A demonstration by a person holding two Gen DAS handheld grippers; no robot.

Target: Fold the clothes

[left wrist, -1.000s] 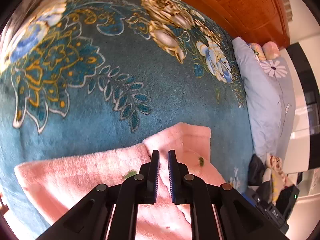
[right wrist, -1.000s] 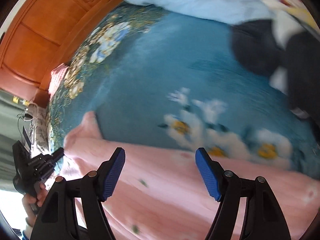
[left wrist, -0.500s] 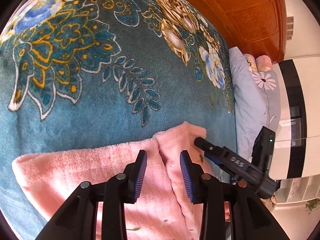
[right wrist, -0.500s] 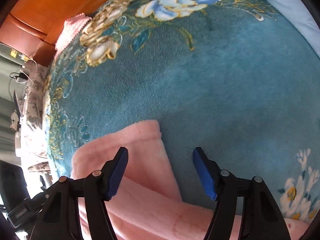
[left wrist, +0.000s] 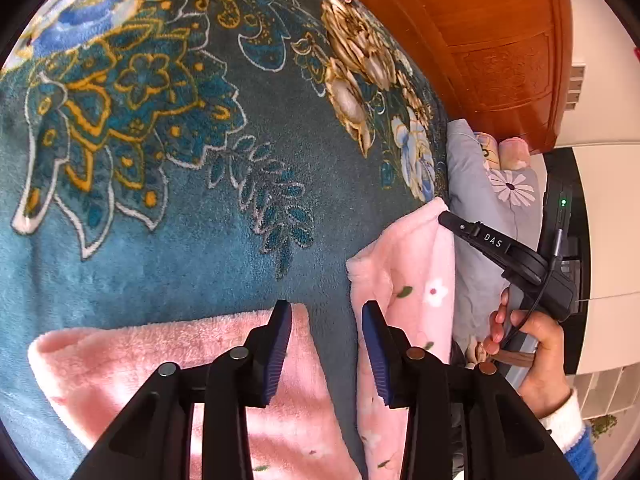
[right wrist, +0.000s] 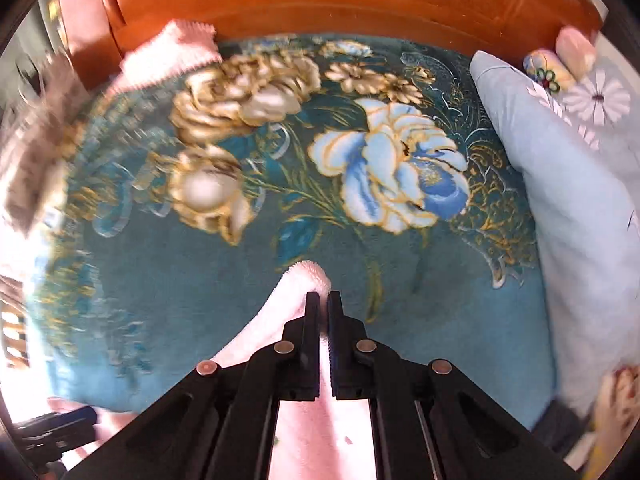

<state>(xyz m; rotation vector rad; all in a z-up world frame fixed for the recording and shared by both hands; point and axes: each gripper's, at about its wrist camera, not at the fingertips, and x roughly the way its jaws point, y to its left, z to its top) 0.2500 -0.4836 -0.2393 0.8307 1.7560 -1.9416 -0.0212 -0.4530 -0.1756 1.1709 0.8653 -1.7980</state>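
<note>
The pink garment (left wrist: pixel 192 364) lies on the bed's blue blanket (left wrist: pixel 200 208) with one end pinched in the right gripper (right wrist: pixel 323 300) (its fingers shut tight on it), while the left gripper (left wrist: pixel 326 312) hangs open above, so the fluffy end might slip out if tugged.

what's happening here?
A person is folding a pink fleece garment on a teal floral blanket with two tools. The right hand-held gripper is shut on one end of the garment, which appears raised. The left hand-held gripper is open above the garment, gripping nothing. The fold looks unfinished.
</note>
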